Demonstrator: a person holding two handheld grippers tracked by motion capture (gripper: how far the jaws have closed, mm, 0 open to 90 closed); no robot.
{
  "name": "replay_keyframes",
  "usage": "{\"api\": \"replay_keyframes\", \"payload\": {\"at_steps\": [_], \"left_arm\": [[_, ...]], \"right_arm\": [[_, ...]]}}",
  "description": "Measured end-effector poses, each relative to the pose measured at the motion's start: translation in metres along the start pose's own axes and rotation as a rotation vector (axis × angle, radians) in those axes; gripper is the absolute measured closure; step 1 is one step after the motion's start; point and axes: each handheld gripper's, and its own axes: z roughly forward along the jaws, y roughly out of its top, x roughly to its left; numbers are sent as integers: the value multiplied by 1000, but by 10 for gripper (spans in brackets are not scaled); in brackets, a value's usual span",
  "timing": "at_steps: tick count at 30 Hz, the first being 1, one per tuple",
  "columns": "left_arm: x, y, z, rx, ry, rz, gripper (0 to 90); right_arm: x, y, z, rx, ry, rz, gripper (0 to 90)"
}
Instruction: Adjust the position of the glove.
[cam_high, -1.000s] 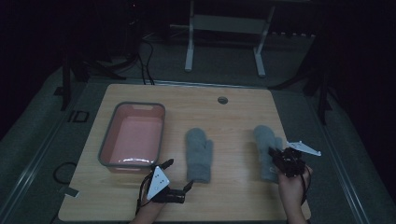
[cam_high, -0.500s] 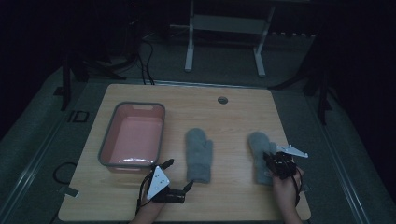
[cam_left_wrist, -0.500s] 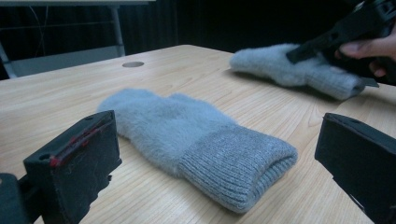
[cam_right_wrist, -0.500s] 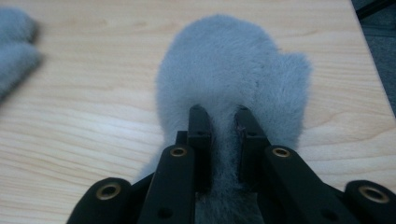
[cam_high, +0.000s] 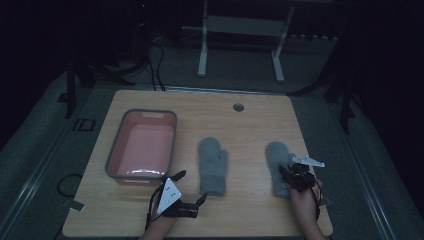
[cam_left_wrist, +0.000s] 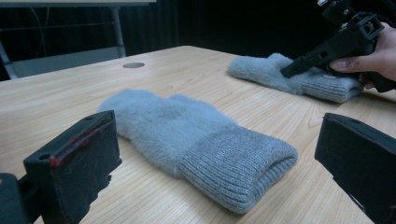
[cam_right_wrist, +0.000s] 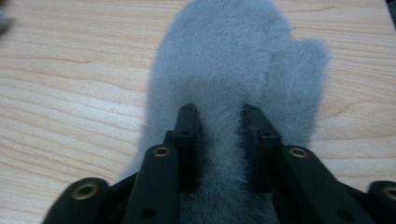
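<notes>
Dragged leftward and nearer the front edge since the earlier frames, the right mitten (cam_high: 278, 167) now lies closer to the middle of the wooden table (cam_high: 250, 125), its thumb pointing right in the right gripper view. Largest on the table, the pink basin (cam_high: 142, 145) sits at the left, unmoved. Between basin and right mitten, the left mitten (cam_high: 213, 165) lies flat, well apart from its twin, ribbed cuff toward the person. At the right mitten's cuff end the right gripper (cam_right_wrist: 219, 130) presses down, jaws narrowed and pinching a ridge of grey fleece between them. Near the front edge, just beside the left mitten's cuff, the left gripper (cam_high: 192, 202) rests with jaws spread wide, holding nothing.
</notes>
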Motion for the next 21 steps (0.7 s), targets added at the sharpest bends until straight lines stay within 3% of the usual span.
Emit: {"api": "replay_keyframes", "payload": {"at_steps": [5,9,11,21], "left_arm": [[0,0,0,0,2,-1,3],[0,0,0,0,1,-2,3],[0,0,0,0,2,-2,3],[0,0,0,1,2,-1,3]], "right_arm": [[-7,8,-10,11,65,15,535],[-13,15,-22,-19,74,-49,451],[-19,17,-24,-7,115,-73,428],[-18,12,-17,30,153,-161,465]]}}
